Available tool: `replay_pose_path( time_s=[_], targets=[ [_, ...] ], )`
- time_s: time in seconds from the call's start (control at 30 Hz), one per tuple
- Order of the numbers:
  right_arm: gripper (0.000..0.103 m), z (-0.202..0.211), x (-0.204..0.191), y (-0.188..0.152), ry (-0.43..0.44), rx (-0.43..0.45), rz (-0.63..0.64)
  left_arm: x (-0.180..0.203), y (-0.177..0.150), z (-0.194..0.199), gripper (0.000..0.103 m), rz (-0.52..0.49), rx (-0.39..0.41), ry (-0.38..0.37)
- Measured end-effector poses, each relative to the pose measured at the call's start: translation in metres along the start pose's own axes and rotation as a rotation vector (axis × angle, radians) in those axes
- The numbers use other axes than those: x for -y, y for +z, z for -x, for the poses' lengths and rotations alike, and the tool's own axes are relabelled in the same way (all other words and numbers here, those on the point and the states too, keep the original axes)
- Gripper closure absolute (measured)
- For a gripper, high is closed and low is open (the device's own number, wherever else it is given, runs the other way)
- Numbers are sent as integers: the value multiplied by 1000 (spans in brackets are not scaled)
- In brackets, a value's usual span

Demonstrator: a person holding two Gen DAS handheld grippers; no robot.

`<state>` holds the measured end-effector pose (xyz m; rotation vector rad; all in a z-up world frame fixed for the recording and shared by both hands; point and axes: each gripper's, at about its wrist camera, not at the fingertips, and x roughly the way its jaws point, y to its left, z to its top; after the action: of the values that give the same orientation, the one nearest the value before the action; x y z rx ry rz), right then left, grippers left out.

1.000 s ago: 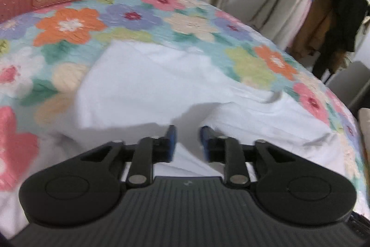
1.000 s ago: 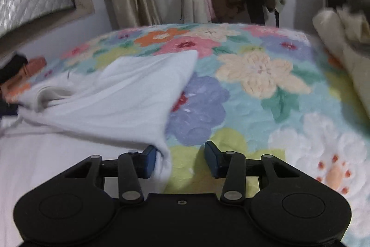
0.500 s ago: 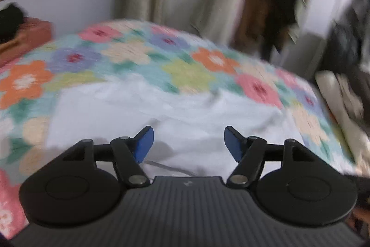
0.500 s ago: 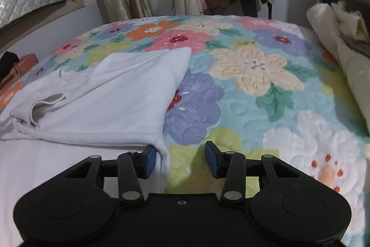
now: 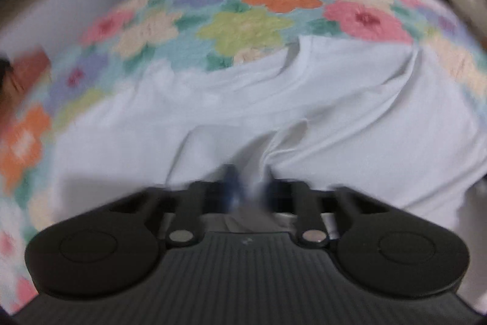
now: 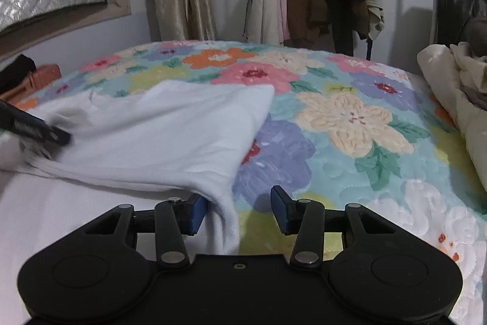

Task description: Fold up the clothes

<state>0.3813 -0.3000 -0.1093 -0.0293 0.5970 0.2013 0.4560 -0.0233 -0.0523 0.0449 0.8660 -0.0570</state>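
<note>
Apparently a fold is under way: the left gripper (image 5: 247,188) has its jaws narrowed on a pinch of the white garment (image 5: 319,111), which spreads ahead of them over the floral bed (image 5: 243,26). The right gripper (image 6: 239,209) stands wide, a folded edge between its jaws, ungripped. Next it likely needs closing there. Blur hides the left pads' contact.

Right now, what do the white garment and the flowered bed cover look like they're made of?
White garment: soft matte knit, likely cotton jersey; it drapes limply, and its edge shows thick and fuzzy by the right gripper. Flowered bed cover: plush, quilted-looking fabric, probably fleece or padded synthetic; puffy flower outlines and a faint sheen suggest it.
</note>
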Motion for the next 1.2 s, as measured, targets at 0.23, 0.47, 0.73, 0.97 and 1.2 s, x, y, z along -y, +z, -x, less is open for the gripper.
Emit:
replay_pose_path(
  time_s=[0.23,0.47,0.73,0.97,1.2],
  targets=[
    [60,-2,7,8,-7,-11,-14,-93,15,44,98,259,134,-6],
    [60,-5,11,6,-9,-36,-52,-218,-34,55,99,734,152,-191],
    [53,-12,21,-1,-5,-50,-113,-223,-68,24,99,466,-65,-107],
    [48,-11,21,7,-17,-88,-132,-211,-92,40,57,475,5,-124],
    [47,7,20,15,30,-88,-133,-179,-96,75,31,340,133,-76]
  ],
)
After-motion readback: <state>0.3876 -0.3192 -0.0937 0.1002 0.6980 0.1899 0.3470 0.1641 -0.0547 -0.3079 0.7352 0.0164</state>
